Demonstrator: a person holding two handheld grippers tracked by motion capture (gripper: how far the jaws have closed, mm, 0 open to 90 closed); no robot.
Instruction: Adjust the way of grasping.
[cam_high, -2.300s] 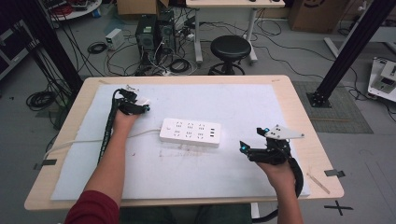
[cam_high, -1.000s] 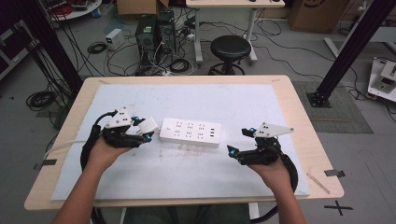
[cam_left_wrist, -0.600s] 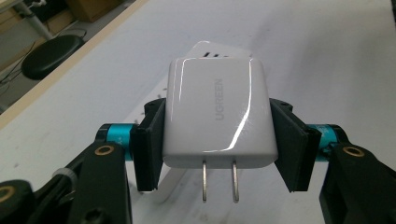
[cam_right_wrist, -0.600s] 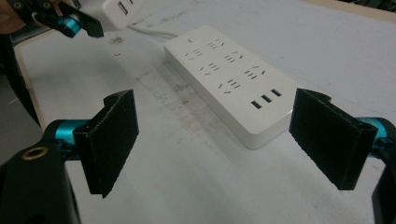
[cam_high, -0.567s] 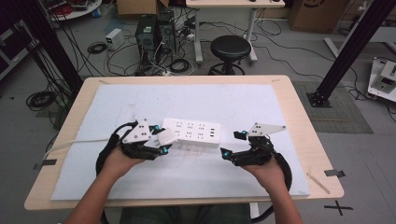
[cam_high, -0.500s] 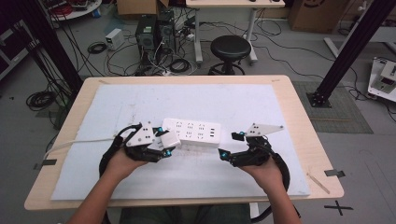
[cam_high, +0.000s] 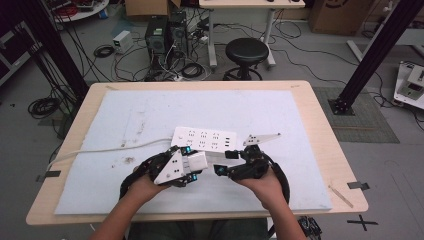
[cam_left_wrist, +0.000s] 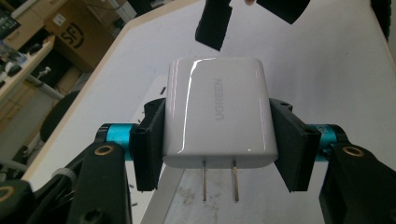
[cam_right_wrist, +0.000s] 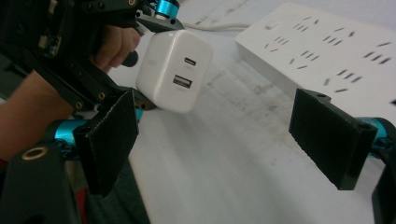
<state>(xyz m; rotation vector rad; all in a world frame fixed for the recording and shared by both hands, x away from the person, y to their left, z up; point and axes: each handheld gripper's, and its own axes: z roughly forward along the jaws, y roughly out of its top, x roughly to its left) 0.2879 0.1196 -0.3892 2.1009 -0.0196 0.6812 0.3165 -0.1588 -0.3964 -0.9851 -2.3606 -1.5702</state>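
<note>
The left gripper (cam_high: 192, 165) squeezes a white charger plug (cam_left_wrist: 217, 112) by its sides, just above the table's white mat (cam_high: 300, 120) near the power strip (cam_high: 205, 139). The right gripper (cam_right_wrist: 219, 140) is open with nothing inside. Its far side is hidden.

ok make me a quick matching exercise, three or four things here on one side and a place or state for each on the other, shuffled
Things:
1. white charger
2. power strip
3. right hand-held gripper
4. stool

States:
A. jaws open, nothing between them
B. lying flat on the white mat
C. on the floor beyond the table
D. clamped in the left hand-held gripper

Pairs: 1-D, 2-B, 3-A, 4-C
</note>
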